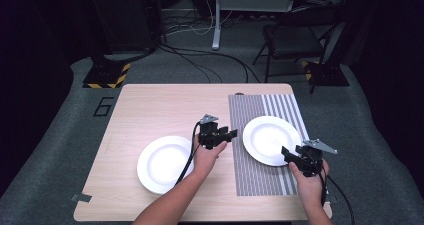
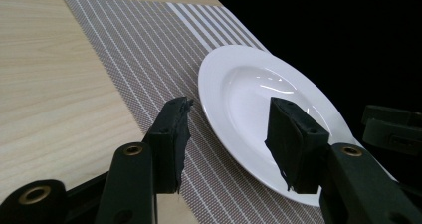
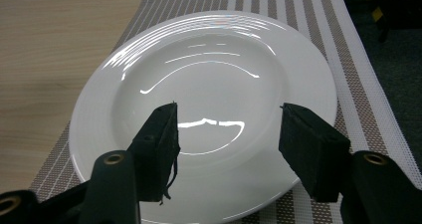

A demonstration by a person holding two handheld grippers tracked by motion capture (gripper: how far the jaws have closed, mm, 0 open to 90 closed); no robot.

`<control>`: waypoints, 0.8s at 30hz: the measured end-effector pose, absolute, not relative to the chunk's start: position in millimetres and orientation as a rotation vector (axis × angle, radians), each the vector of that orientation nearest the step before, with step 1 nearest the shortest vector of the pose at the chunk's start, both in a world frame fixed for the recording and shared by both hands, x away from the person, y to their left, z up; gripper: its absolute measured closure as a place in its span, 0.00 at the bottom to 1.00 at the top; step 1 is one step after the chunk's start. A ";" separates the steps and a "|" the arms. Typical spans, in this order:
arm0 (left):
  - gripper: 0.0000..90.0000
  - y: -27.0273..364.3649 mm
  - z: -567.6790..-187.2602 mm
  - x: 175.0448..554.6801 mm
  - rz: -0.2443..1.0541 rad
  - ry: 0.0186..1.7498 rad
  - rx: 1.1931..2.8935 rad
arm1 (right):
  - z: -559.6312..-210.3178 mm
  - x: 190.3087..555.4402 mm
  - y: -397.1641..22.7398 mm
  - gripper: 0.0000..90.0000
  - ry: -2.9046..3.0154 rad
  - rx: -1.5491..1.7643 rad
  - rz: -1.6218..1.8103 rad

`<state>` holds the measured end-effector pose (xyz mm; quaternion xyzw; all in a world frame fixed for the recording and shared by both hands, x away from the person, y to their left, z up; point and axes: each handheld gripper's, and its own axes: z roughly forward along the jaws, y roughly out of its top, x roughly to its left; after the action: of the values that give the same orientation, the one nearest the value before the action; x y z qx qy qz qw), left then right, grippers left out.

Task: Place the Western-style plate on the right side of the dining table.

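Note:
A white plate (image 1: 271, 140) lies on a grey striped placemat (image 1: 255, 180) on the right half of the wooden table (image 1: 160, 110). A second white plate (image 1: 165, 164) rests on bare wood to the left. My left gripper (image 1: 231, 134) hovers between the two plates, pointing right at the placemat plate's left rim. Its jaws are open and empty, with the plate (image 2: 259, 99) just beyond them. My right gripper (image 1: 287, 153) is at that plate's near right rim, open and empty over the plate (image 3: 209, 84). The left gripper view also catches the right gripper (image 2: 393, 127) at its right edge.
The placemat (image 2: 149, 50) runs to the table's far edge and near its right edge (image 3: 358, 84). Beyond the table are a folding chair (image 1: 295, 35), floor cables (image 1: 200, 60) and a yellow-and-black striped stand base (image 1: 105, 77). A piece of tape (image 1: 81, 197) sits at the near left corner.

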<state>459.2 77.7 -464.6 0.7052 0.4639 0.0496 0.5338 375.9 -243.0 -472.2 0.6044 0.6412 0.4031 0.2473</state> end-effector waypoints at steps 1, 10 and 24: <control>0.57 77.7 -464.6 459.2 0.118 1.106 1.681 | -470.9 375.4 -241.3 0.45 1.753 1.646 1.108; 0.56 109.4 -456.4 452.5 0.168 1.134 1.696 | -462.2 374.7 -222.0 0.45 1.838 1.615 1.115; 0.55 169.6 -438.6 440.1 0.246 1.181 1.663 | -446.2 378.1 -183.8 0.44 1.998 1.489 1.136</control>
<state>440.1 169.6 -438.6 0.6926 0.4920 0.1027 0.5173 378.1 -183.8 -446.2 0.5326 0.7148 0.4065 0.2002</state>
